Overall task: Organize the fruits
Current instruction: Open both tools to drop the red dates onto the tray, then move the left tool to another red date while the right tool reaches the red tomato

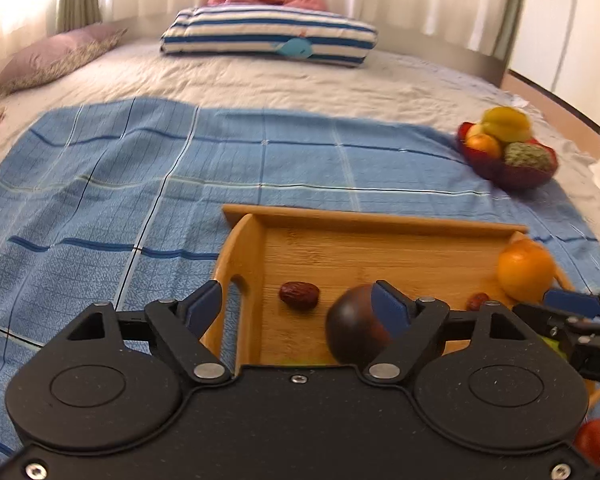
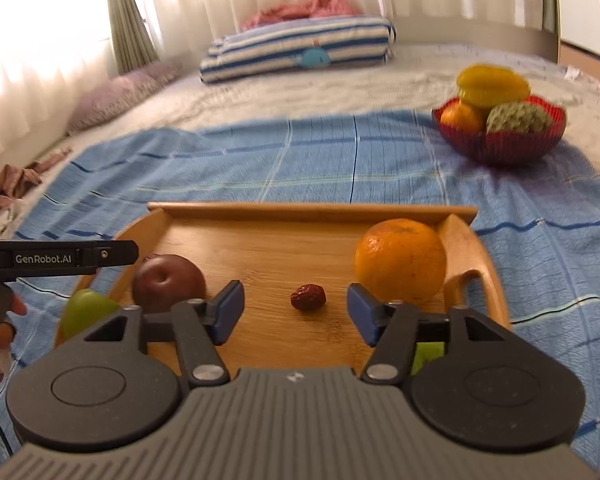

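Note:
A wooden tray lies on a blue checked cloth on the bed. In it are an orange, a dark purple round fruit, red dates and green fruit. My left gripper is open above the tray's left end, the dark fruit by its right finger. My right gripper is open and empty, low over the tray, with a date lying ahead between its fingers. A red bowl holds several fruits.
A striped folded blanket and a purple pillow lie at the bed's far end before curtains. The right gripper shows at the left wrist view's right edge. Bare blue cloth spreads left of the tray.

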Demonstrator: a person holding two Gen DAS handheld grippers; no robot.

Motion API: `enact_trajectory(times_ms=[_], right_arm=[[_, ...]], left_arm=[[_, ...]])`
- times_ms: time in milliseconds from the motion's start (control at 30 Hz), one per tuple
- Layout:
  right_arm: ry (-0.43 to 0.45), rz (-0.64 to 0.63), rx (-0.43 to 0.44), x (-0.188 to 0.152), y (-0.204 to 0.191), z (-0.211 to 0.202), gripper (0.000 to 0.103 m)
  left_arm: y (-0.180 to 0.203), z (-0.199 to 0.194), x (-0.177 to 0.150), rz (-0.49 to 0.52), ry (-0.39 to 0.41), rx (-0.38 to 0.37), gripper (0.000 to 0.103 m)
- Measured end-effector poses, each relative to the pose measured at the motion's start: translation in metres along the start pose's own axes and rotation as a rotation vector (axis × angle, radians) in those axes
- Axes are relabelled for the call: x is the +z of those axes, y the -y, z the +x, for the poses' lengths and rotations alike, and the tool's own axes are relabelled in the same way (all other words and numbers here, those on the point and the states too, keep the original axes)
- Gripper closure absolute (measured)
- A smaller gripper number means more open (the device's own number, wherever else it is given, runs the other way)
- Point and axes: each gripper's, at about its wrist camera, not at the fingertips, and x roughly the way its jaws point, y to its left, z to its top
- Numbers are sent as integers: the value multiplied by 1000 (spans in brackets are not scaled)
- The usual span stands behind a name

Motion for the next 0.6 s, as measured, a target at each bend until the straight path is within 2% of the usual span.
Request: enact_trajectory(times_ms=[167,467,600], right_arm=[[117,-24,-13,-16,-1,-41,21],[318,-30,-156,-73,-8,-96,14],[344,-10,-173,-108,-9,-109,14]], left_arm=[[15,-35,-16,53,87,-27,19],[52,-94,-58,149,220,-105,14],[69,-113,-76,201,252,-138,13]])
